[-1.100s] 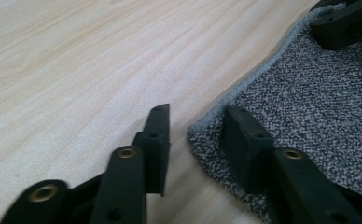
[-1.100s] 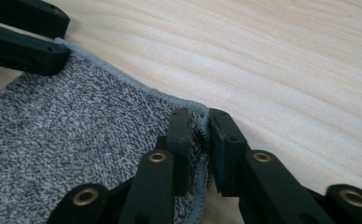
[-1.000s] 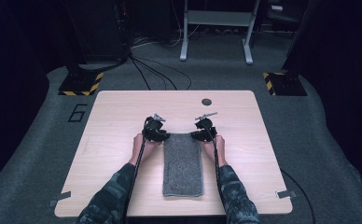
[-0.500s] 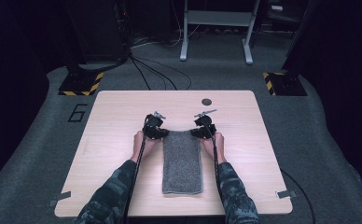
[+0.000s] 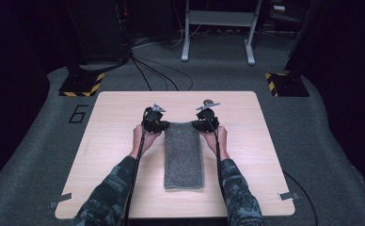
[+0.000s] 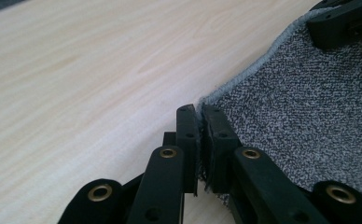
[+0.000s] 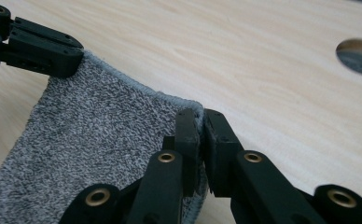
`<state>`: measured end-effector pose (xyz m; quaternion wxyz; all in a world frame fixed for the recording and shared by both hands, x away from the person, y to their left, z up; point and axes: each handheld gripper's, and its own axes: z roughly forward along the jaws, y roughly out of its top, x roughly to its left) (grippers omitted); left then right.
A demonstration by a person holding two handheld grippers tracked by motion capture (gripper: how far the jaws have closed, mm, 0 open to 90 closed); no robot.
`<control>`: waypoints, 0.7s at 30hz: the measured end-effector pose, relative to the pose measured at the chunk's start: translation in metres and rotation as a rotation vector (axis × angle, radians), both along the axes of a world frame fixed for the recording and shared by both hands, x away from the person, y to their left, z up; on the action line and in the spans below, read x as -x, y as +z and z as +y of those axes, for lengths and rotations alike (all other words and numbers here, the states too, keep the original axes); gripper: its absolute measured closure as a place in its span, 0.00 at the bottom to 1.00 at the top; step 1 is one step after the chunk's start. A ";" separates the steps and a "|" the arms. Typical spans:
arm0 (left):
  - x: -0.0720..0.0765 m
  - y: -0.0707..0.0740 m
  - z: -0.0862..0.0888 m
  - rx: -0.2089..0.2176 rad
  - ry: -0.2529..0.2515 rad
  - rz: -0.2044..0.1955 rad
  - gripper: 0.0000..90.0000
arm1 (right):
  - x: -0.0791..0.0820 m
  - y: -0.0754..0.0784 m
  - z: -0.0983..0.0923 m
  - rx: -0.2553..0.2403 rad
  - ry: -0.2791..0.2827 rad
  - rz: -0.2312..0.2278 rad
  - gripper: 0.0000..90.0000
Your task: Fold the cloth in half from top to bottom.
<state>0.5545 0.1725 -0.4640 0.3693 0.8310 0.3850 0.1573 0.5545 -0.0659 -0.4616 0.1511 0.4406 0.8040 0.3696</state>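
Grey towel (image 5: 184, 153) lying lengthwise down the middle of the worktop (image 5: 115, 141), already folded into a long narrow strip. Far end now pinched at both corners: left gripper (image 5: 155, 123) clamped on the far left corner, right gripper (image 5: 205, 122) clamped on the far right one. From the left gripper view, jaws nearly together with the hemmed edge of the towel (image 6: 300, 107) squeezed between them; same story in the right gripper view, towel (image 7: 104, 135) corner nipped tight, fabric rising off the wood towards the jaws. Grasp done, then; far edge lifted clear of the worktop, near end flat and untouched. Left to do, most likely: carrying that far edge back over the near one for another fold, then smoothing down. Both hands level with each other either side of the strip, forearms coming in straight from the near edge, grippers pointing forward and down, cables trailing back along the sleeves. Small round hole (image 7: 358, 56) in the worktop just beyond, well out of the way.
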 end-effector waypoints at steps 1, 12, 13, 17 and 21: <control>0.000 0.004 0.001 0.006 0.001 -0.008 0.95 | 0.001 0.006 -0.001 0.005 0.011 -0.024 0.94; 0.005 0.042 0.008 0.027 0.007 -0.102 0.95 | 0.011 0.037 0.002 -0.024 0.019 -0.111 0.94; 0.007 0.046 0.008 0.023 0.006 -0.118 0.95 | 0.012 0.041 0.002 -0.022 0.024 -0.129 0.94; 0.015 0.056 0.010 0.024 -0.004 -0.148 0.95 | 0.020 0.053 0.002 -0.027 0.036 -0.169 0.94; 0.022 0.059 0.012 0.032 -0.017 -0.155 0.95 | 0.029 0.058 0.001 -0.037 0.054 -0.194 0.94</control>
